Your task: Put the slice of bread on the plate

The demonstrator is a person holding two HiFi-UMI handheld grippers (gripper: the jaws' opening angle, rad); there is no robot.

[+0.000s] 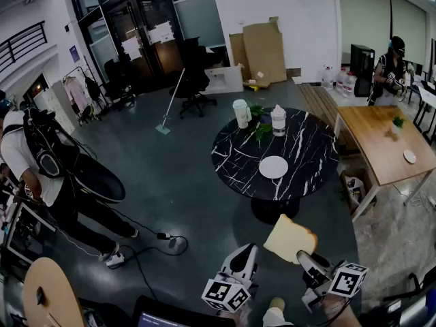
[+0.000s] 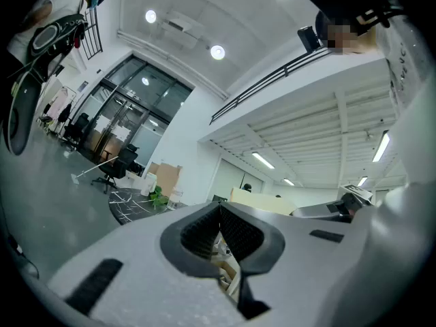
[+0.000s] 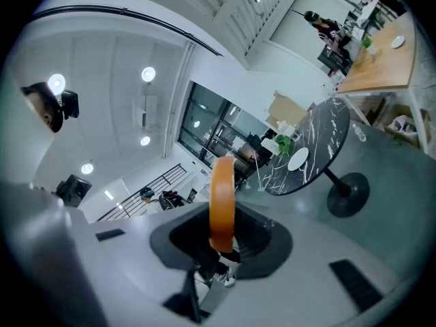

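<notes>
Now | right tongs (image 3: pixel 221 240) pinch squarish tan bread slice (image 1: pixel 289 239) | plate (image 1: pixel 274 167): round, white

The left tool (image 1: pixel 246 252) and the right tool (image 1: pixel 304 258) are each built as a light grey moulded body with smooth, rounded jaw shells. A marker cube (image 1: pixel 225 293), printed with black-and-white square patterns on white faces, is fitted at the rear of the left tool; a matching cube (image 1: pixel 349 278) is fitted to the right tool. The inner jaw faces are lined with black ribbed pads (image 2: pixel 196 236). Dark rectangular slots (image 2: pixel 95 286) are recessed into the outer jaw surfaces.
</notes>
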